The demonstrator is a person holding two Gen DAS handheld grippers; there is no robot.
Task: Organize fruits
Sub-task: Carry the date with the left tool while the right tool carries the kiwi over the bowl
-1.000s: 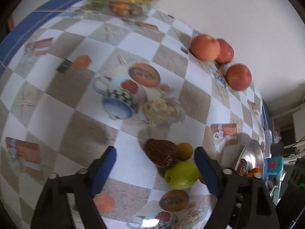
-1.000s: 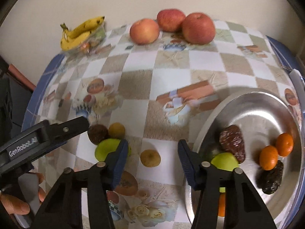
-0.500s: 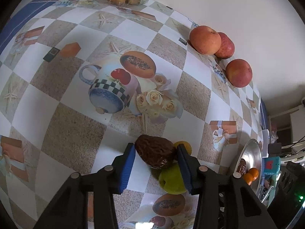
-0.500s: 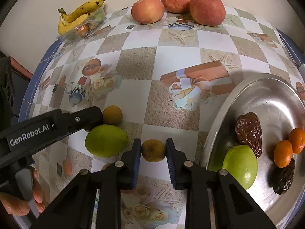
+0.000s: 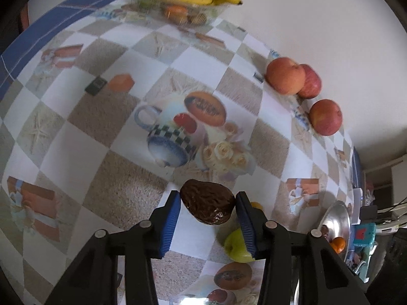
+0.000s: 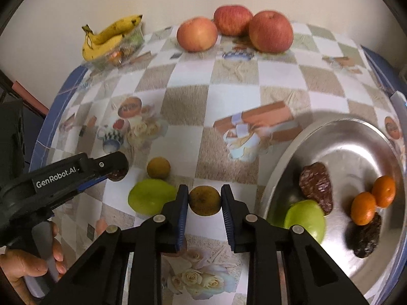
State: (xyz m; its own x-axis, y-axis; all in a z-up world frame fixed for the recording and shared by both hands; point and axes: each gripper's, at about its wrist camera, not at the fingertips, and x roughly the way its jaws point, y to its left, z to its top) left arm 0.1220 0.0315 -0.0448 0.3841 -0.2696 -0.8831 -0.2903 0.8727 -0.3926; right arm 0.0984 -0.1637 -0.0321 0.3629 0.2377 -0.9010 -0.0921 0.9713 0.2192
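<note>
Brown wrinkled date [image 5: 207, 205] is clamped between the blue pads of the left tongs [image 5: 208, 209], both pads touching its sides; it appears held clear of the counter [image 5: 109, 111], though the lift is hard to judge. Right tongs [image 6: 204, 200] are clenched on a small brownish-yellow round fruit [image 6: 205, 200], pads against both sides. Green apple [image 6: 150, 197] sits on the counter just left of the right tongs, with a second small yellow-brown fruit [image 6: 158, 168] just beyond it. From the right wrist camera the left tongs come in from the left, tip near that second fruit. Steel plate [image 6: 338, 137] at the right holds a brown date [image 6: 316, 184], a green apple [image 6: 305, 218], two small oranges [image 6: 374, 202] touching each other, and a dark date [image 6: 366, 239] at the near side. Three red apples [image 6: 235, 29] are grouped at the far edge of the counter by the wall. Bananas [image 6: 109, 36] rest on a clear plastic container [image 6: 119, 50] at the far left; its contents are too blurred to name.
</note>
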